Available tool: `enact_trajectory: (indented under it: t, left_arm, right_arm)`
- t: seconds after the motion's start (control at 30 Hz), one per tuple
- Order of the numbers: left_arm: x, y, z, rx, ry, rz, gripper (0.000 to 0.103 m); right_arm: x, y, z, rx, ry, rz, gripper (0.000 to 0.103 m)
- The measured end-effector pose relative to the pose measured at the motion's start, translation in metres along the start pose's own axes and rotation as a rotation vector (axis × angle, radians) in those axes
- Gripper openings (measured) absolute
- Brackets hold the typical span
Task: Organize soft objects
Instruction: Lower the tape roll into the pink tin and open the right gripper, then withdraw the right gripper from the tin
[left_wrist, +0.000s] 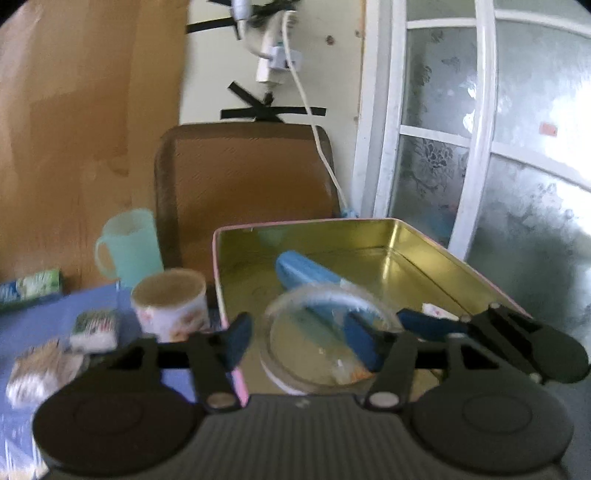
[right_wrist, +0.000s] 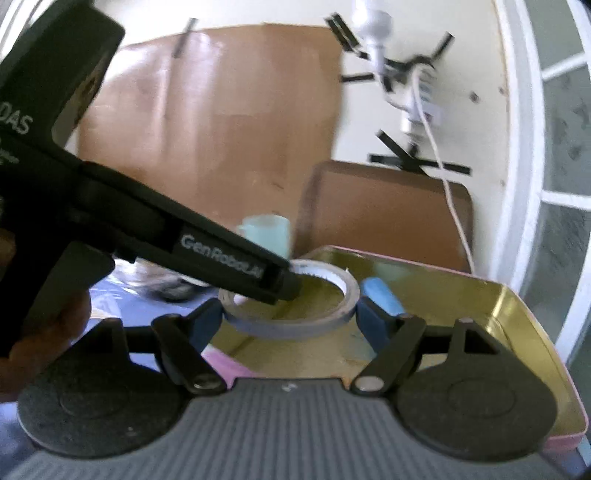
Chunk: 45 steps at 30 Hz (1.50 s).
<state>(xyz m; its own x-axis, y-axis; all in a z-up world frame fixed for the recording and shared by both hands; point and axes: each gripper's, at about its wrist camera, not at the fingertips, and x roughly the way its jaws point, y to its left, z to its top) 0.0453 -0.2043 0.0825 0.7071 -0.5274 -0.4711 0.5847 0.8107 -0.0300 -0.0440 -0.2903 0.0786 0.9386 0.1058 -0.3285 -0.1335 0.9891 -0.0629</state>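
Observation:
A pink tin with a gold inside (left_wrist: 406, 236) (right_wrist: 480, 295) stands open on the blue cloth. A blue packet (left_wrist: 306, 275) (right_wrist: 380, 295) lies in it. My right gripper (right_wrist: 290, 317) is shut on a roll of clear tape (right_wrist: 291, 321) and holds it over the tin. In the left wrist view the tape roll (left_wrist: 325, 343) sits between my left gripper's open fingers (left_wrist: 295, 339), with the right gripper's blue fingers (left_wrist: 364, 345) on it. The left gripper's black body (right_wrist: 147, 229) crosses the right wrist view, its tip at the roll's rim.
A floral cup (left_wrist: 170, 306), a mint plastic mug (left_wrist: 129, 247) (right_wrist: 267, 232) and several small tissue packs (left_wrist: 94, 328) lie on the blue cloth (left_wrist: 44, 317) left of the tin. A brown tray (left_wrist: 243, 173) leans on the wall behind. A glass door (left_wrist: 480, 147) is at right.

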Motion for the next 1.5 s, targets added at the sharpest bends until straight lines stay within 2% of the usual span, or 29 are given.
enact_trajectory:
  t: [0.07,0.13,0.2,0.43,0.63,0.8,0.97,1.5]
  left_arm:
    - [0.011,-0.006,0.002,0.033,0.001,0.050,0.064]
    - [0.008,-0.006,0.001,0.023,-0.003,0.048,0.064]
    - [-0.001,-0.002,-0.004,0.012,-0.014,0.029,0.066]
    - [-0.027,0.018,-0.016,-0.059,0.022,0.061,0.073]
    - [-0.049,0.041,-0.028,-0.125,0.042,0.108,0.074]
    - [-0.063,0.059,-0.040,-0.132,0.047,0.189,0.074]
    - [-0.071,0.078,-0.053,-0.172,0.060,0.232,0.074]
    - [-0.084,0.124,-0.085,-0.214,0.078,0.354,0.077]
  right_arm:
    - [0.020,-0.001,-0.003,0.004,0.042,-0.055,0.083]
    - [0.024,-0.004,-0.006,0.043,0.054,-0.065,0.083]
    - [0.019,-0.006,-0.007,0.087,0.041,-0.048,0.083]
    - [-0.003,-0.002,-0.006,0.102,-0.004,-0.059,0.082]
    - [-0.015,-0.005,-0.005,0.138,-0.021,-0.066,0.082]
    - [-0.016,-0.004,0.000,0.194,-0.023,-0.037,0.081]
    - [-0.018,0.005,0.009,0.236,-0.037,0.007,0.080]
    - [-0.014,0.059,0.022,0.146,-0.036,0.113,0.079]
